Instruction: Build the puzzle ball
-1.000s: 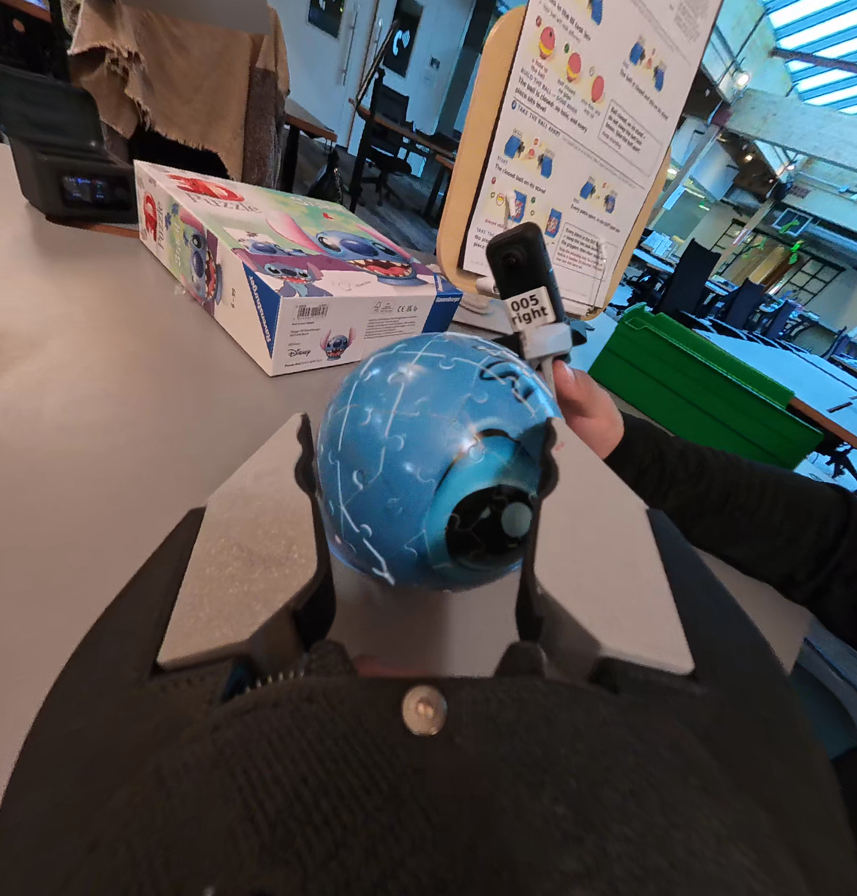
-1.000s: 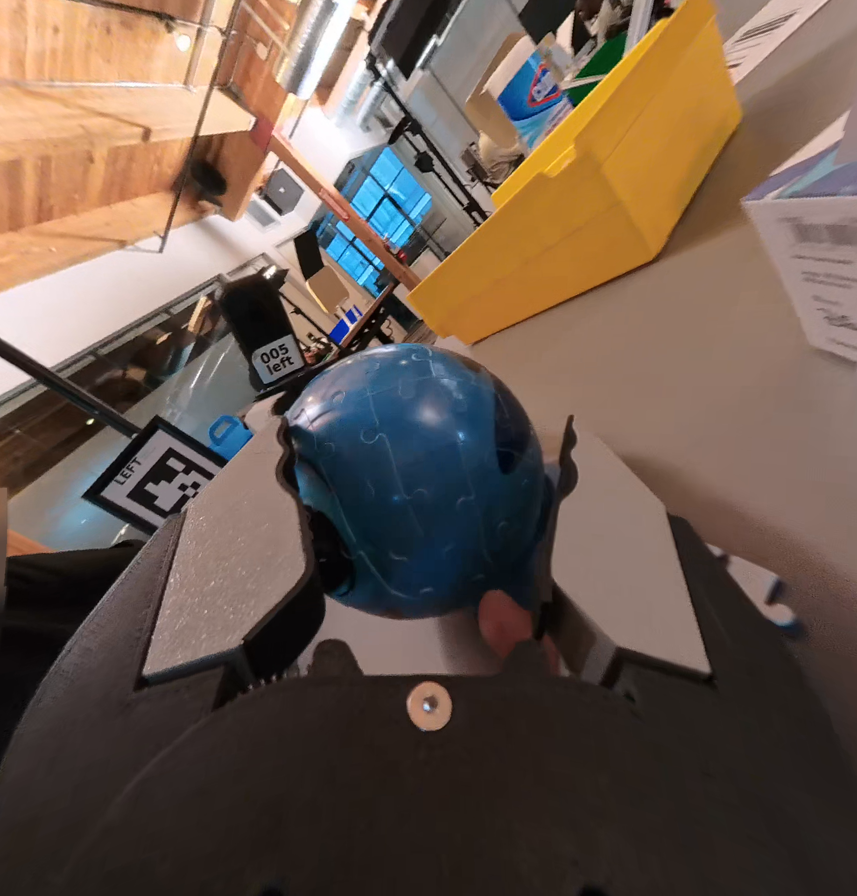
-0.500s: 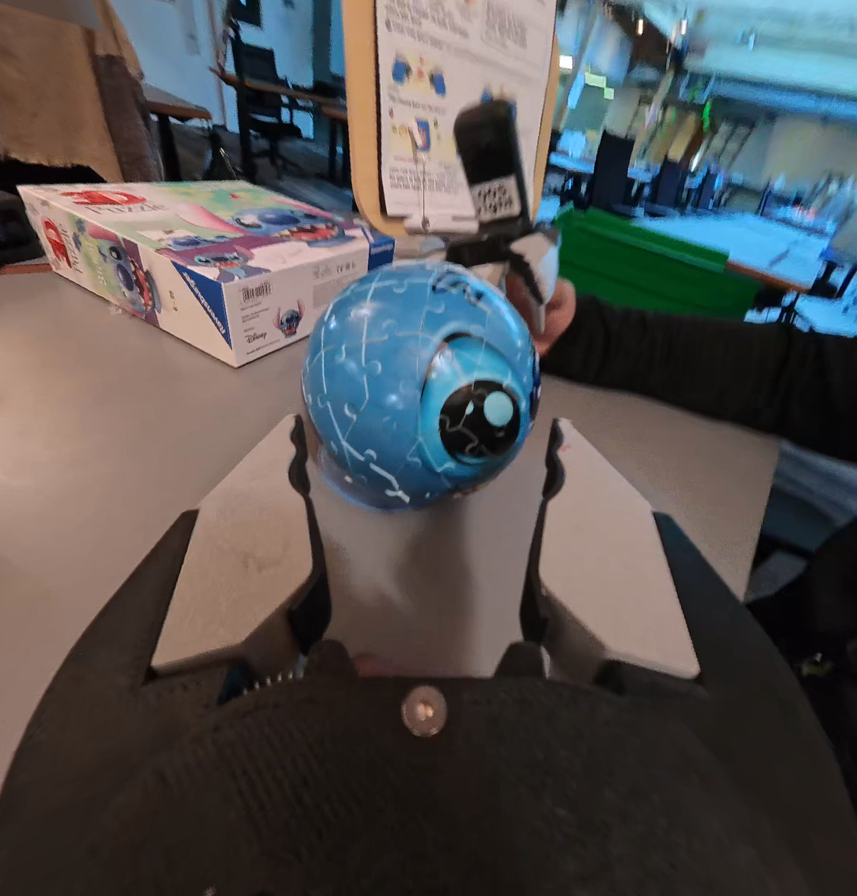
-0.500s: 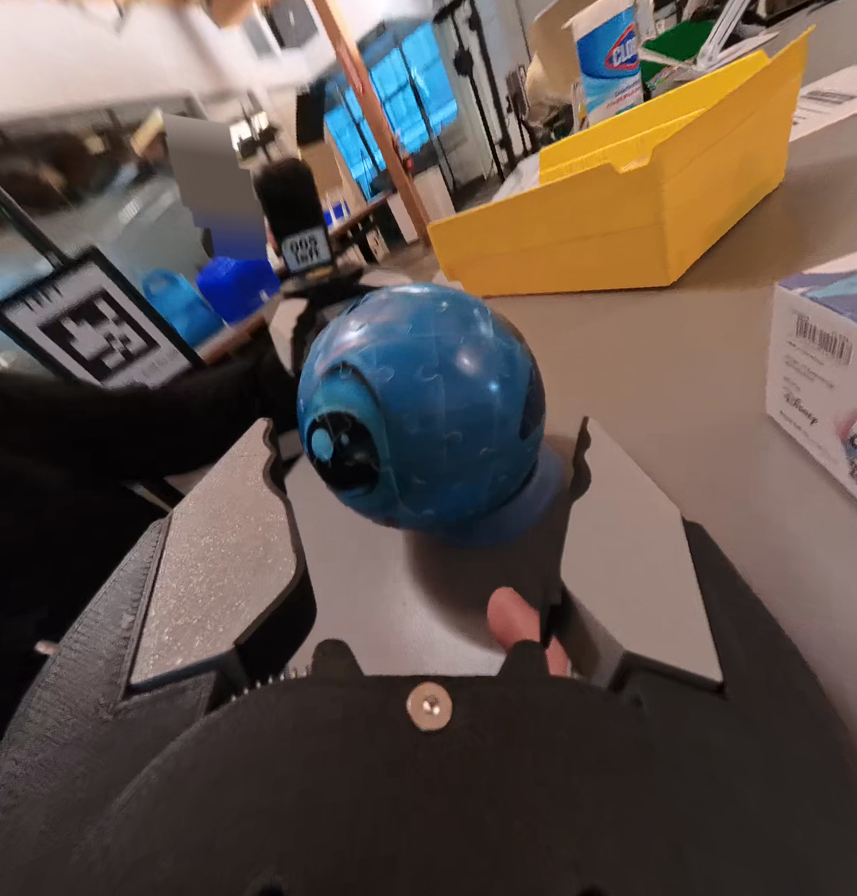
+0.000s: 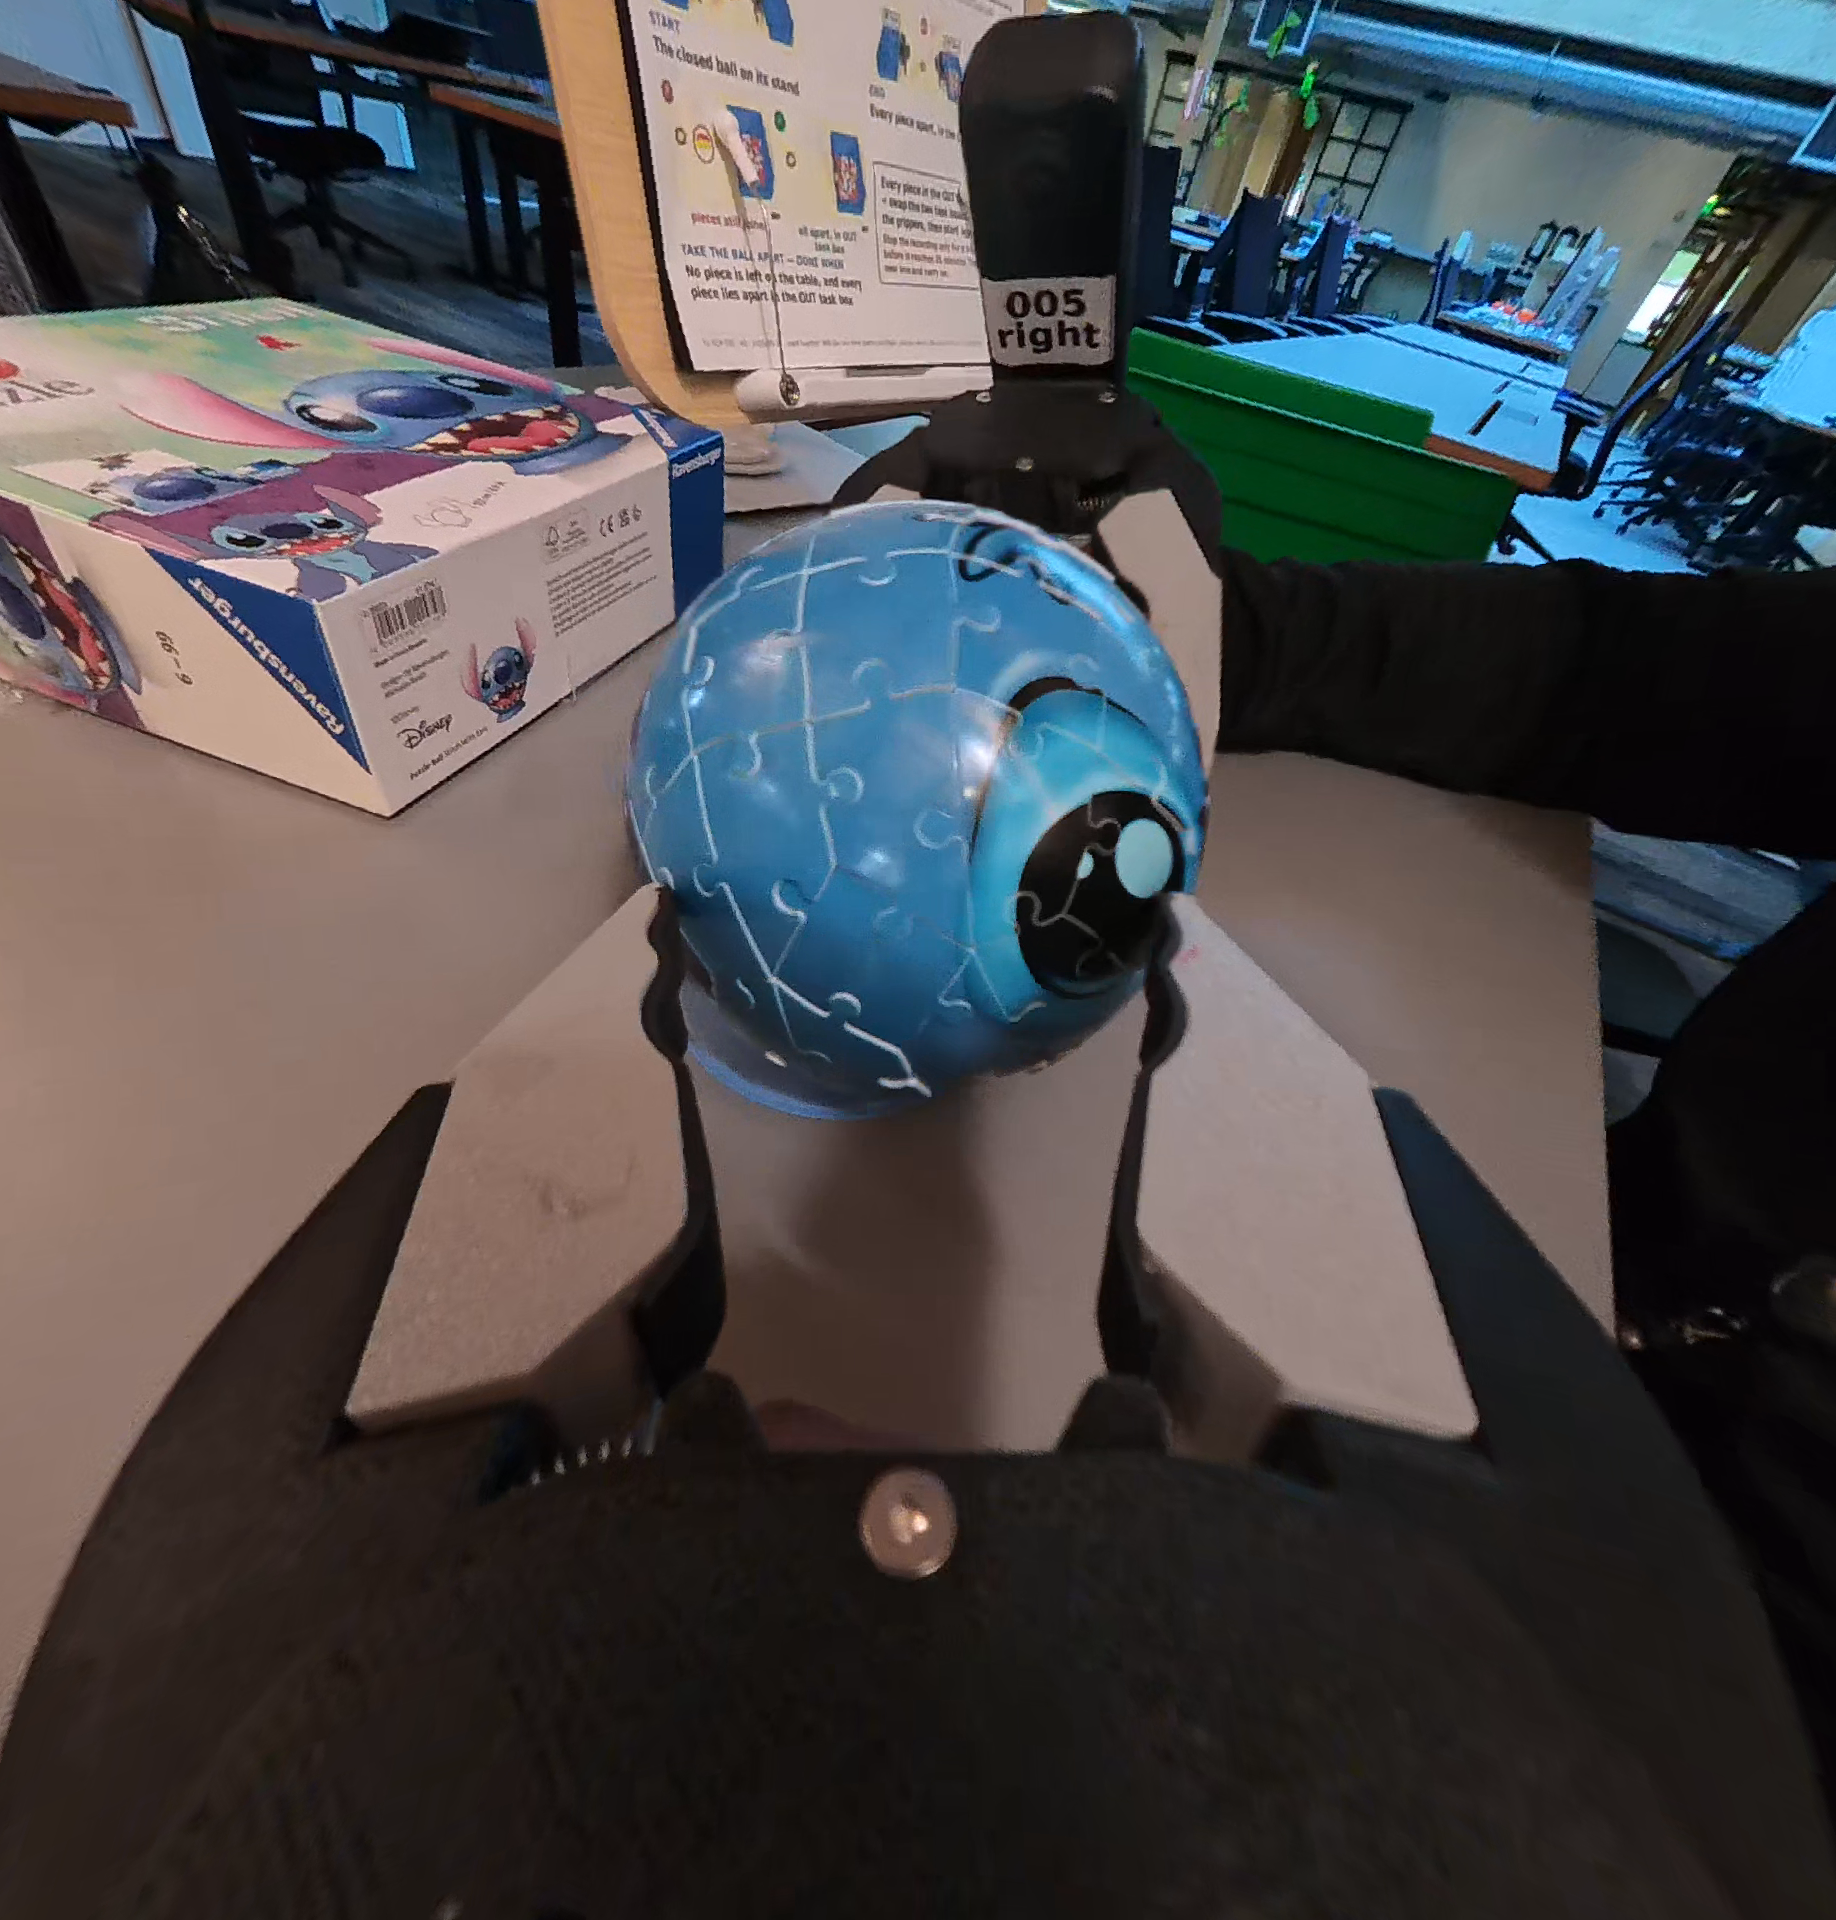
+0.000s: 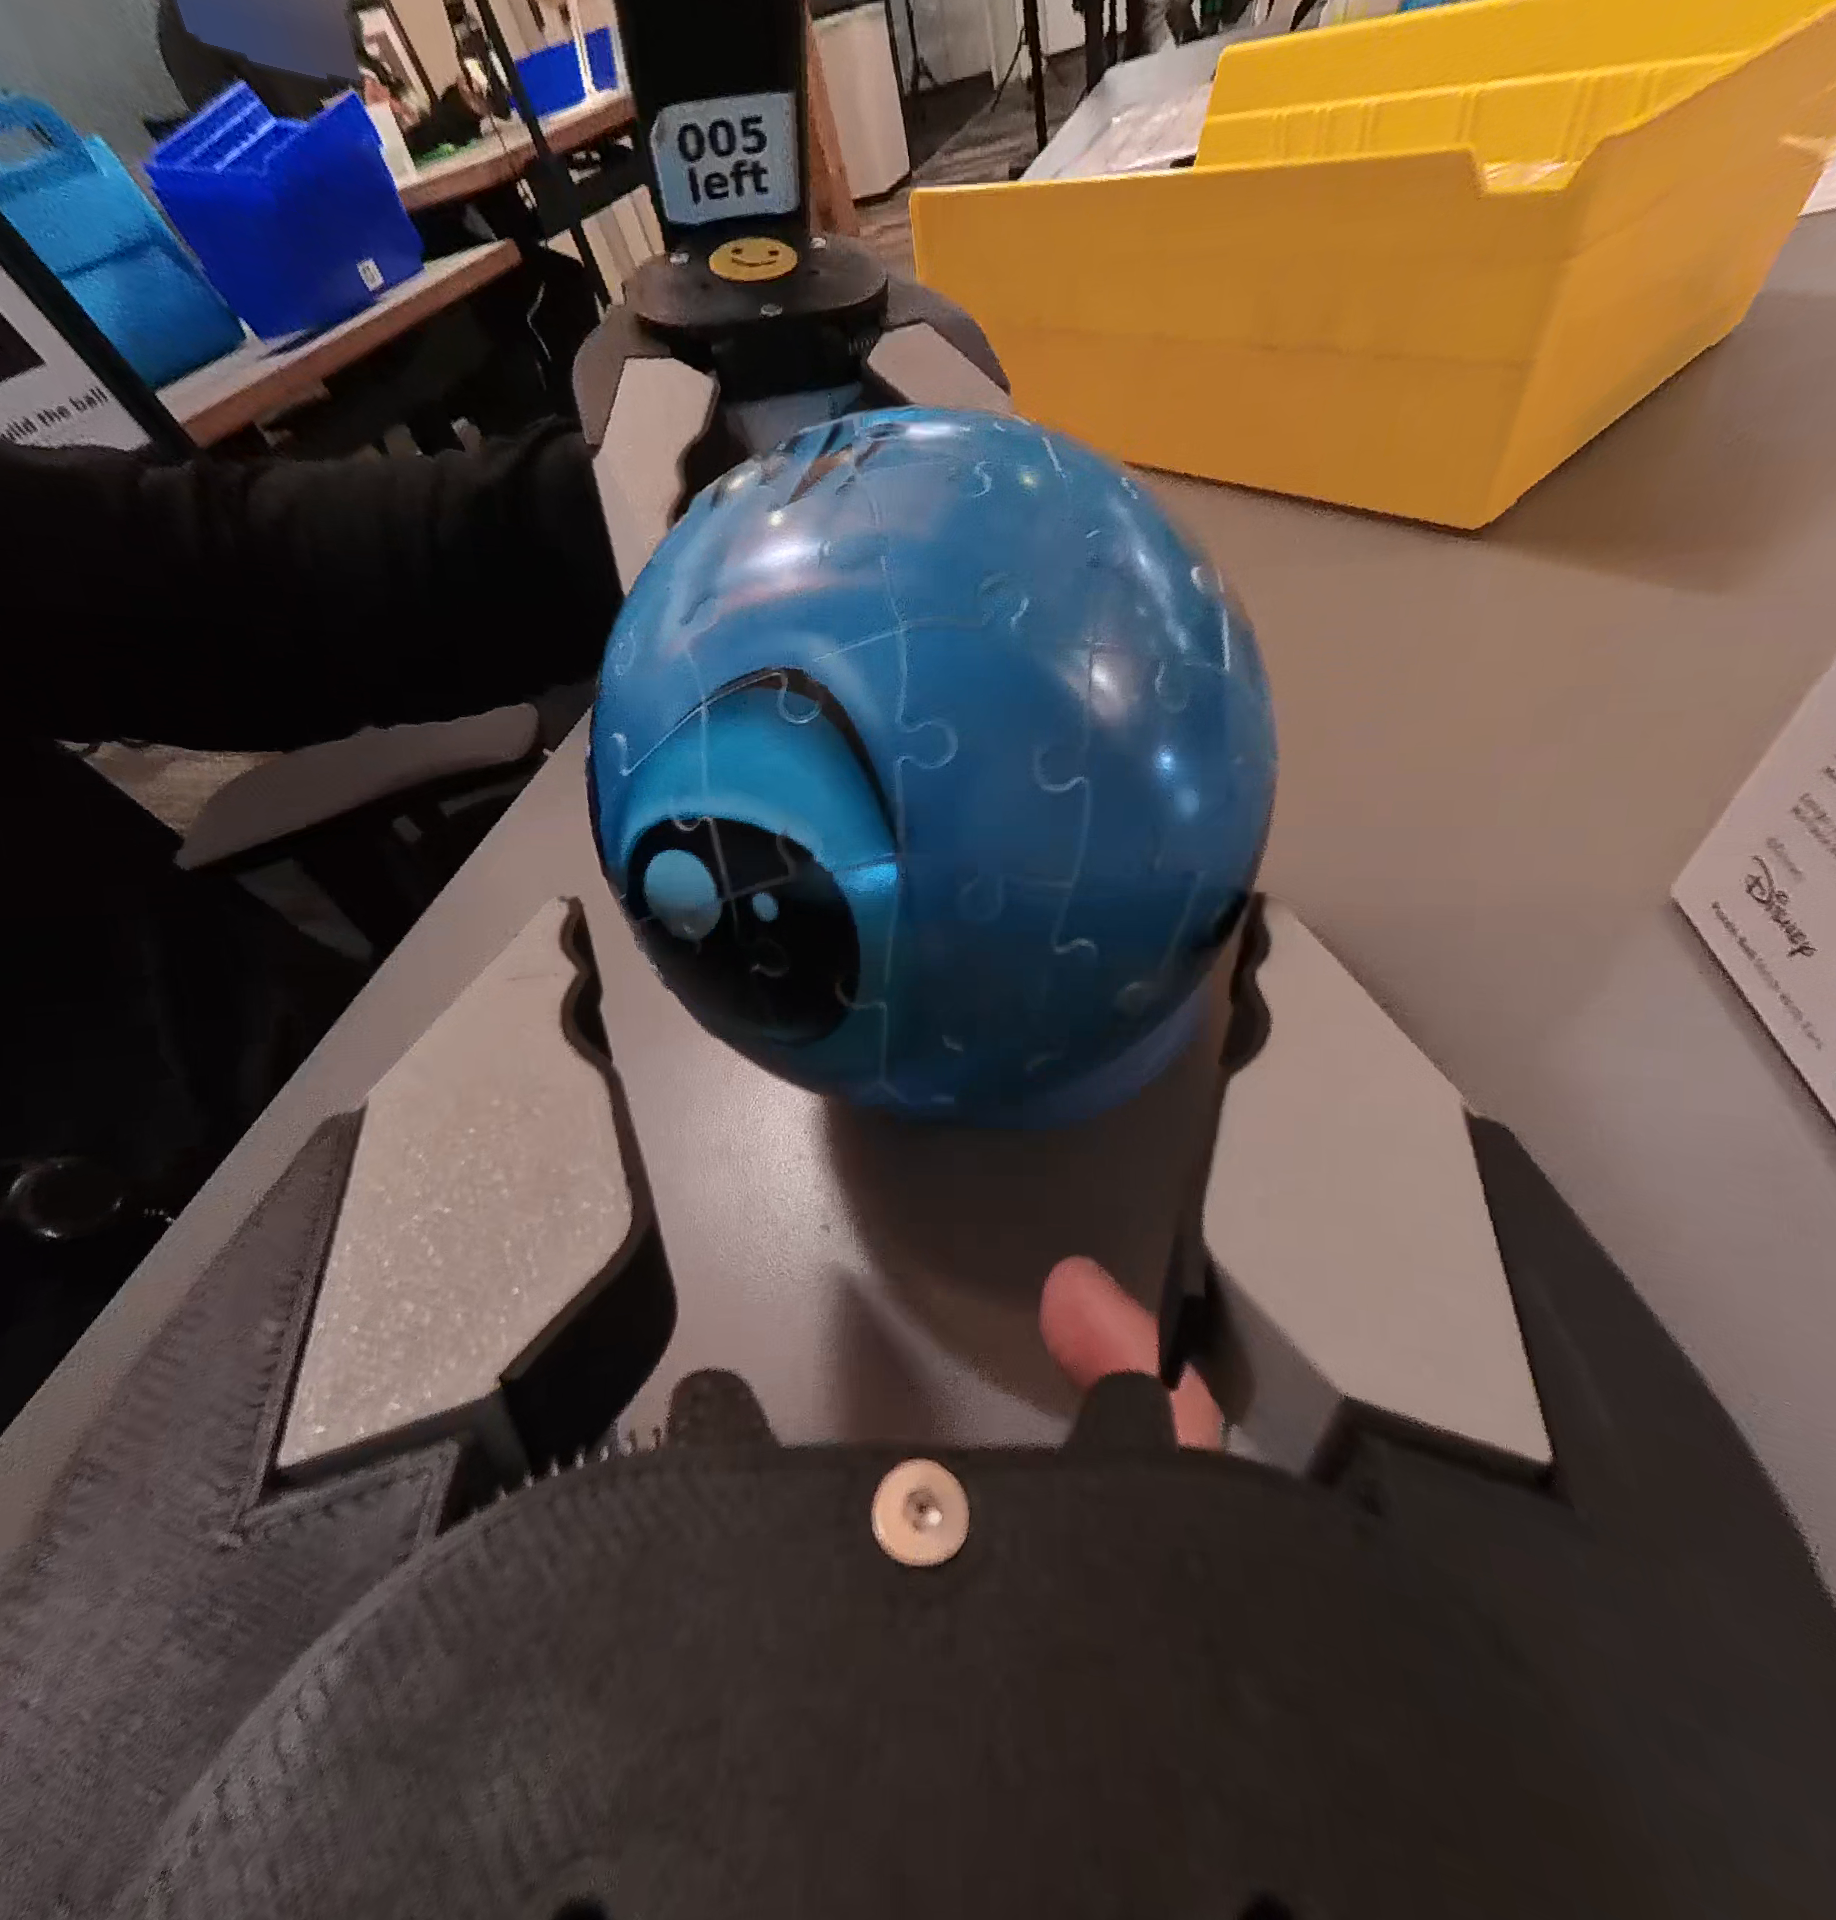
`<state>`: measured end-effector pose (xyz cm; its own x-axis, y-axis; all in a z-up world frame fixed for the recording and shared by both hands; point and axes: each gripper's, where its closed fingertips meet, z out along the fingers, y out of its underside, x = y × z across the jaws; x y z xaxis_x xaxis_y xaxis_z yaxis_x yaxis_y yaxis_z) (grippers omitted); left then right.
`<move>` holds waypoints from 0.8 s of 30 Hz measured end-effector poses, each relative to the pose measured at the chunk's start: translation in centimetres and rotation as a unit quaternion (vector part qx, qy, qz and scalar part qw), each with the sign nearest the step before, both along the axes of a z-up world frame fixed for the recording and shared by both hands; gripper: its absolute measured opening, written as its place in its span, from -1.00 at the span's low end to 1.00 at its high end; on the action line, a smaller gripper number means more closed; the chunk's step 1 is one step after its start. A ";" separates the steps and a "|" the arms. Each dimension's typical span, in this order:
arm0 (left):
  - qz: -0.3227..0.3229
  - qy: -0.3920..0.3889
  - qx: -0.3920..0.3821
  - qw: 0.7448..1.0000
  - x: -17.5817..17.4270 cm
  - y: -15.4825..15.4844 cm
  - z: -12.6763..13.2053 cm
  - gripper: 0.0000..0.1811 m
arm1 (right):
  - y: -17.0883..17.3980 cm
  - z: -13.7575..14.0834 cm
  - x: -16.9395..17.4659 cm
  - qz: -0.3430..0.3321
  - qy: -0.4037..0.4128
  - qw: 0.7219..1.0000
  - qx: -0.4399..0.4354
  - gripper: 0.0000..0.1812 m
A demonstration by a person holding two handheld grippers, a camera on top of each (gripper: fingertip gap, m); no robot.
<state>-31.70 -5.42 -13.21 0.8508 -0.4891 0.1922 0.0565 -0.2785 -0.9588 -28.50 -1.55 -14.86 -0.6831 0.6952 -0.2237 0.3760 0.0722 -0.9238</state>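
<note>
The blue puzzle ball [image 5: 872, 790] with a big dark eye stands on the grey table [image 5: 218, 987], resting on a low blue stand [image 5: 779, 1081]. My left gripper [image 5: 909, 935] is open, with its fingertips [image 5: 665, 966] flanking the ball's near lower sides. My right gripper [image 6: 909, 935] is open around the ball [image 6: 997, 748] from the opposite side; its right tip is next to the stand [image 6: 1153, 1060] and its left tip stands clear. Each gripper shows behind the ball in the other's view.
The puzzle box [image 5: 301, 551] lies at the back left of the left wrist view, with an instruction board [image 5: 789, 177] and a green bin [image 5: 1309, 457] behind it. A yellow bin [image 6: 1413, 291] stands beyond the ball in the right wrist view. Black sleeves [image 5: 1516, 686] reach in from the table's edge. About 8 cm separates my left fingertips from my right.
A second ago both grippers held the ball up in the air. It now sits on its stand on the table, and both grippers have levelled out and come closer to it.
</note>
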 end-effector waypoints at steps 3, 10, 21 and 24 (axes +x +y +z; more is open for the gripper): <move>0.005 -0.006 -0.003 1.000 0.0 0.3 0.0 -0.03 | -0.1 0.1 -0.7 -0.010 0.001 1.000 -0.002 0.32; 0.043 -0.062 -0.014 0.997 -0.3 1.1 0.3 -0.01 | 0.4 0.9 -1.5 -0.026 -0.016 0.997 -0.069 0.36; 0.091 -0.177 -0.039 0.979 -1.3 0.3 0.5 0.02 | -0.2 2.8 -3.7 -0.041 -0.059 0.990 -0.125 0.37; 0.112 -0.212 -0.051 0.970 -2.1 -0.3 0.4 0.03 | -0.8 2.8 -4.8 -0.035 -0.094 0.986 -0.134 0.37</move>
